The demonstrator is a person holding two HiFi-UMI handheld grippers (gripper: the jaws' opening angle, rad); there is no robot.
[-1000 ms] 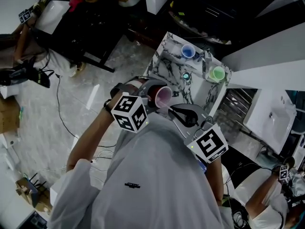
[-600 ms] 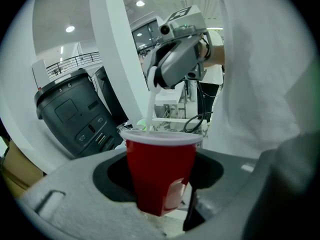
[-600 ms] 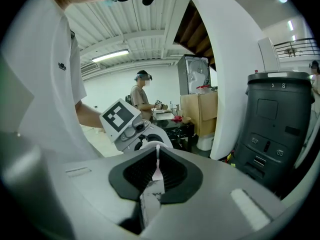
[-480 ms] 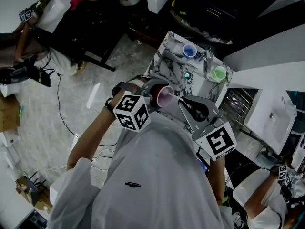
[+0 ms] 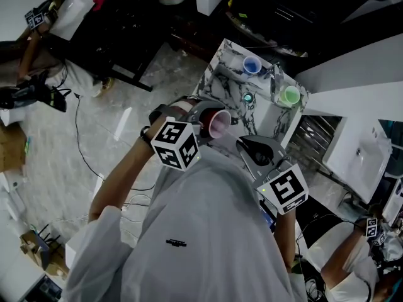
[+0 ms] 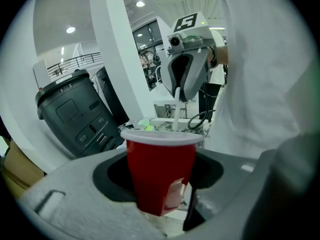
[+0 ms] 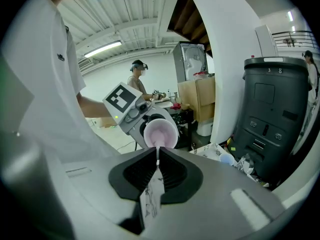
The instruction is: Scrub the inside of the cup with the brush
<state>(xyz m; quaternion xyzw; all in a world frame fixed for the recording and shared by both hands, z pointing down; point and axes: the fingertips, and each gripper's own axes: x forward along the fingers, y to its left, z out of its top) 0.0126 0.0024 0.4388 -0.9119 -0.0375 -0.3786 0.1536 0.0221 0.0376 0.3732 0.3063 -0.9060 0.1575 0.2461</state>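
Observation:
A red cup (image 6: 160, 174) with a white rim and pale pink inside (image 7: 160, 132) is clamped between the jaws of my left gripper (image 6: 160, 184). It is held in front of my chest, its mouth turned toward my right gripper (image 5: 243, 143). In the head view the cup (image 5: 218, 124) sits just past the left gripper (image 5: 200, 127). My right gripper (image 7: 157, 156) is shut on the brush's thin white handle (image 7: 158, 154). That handle (image 6: 177, 111) runs down behind the cup's rim. The brush head is hidden inside the cup.
Below stands a marble-patterned table (image 5: 220, 80) with a blue cup (image 5: 252, 65) and a green cup (image 5: 289, 95). A dark grey bin (image 7: 270, 119) and a white pillar (image 6: 117, 59) stand close by. Other people (image 7: 139, 79) and cables on the floor surround me.
The right gripper pushed the brush toward the cup's mouth, then drew back a little down and right. The left gripper and cup shifted slightly up and right.

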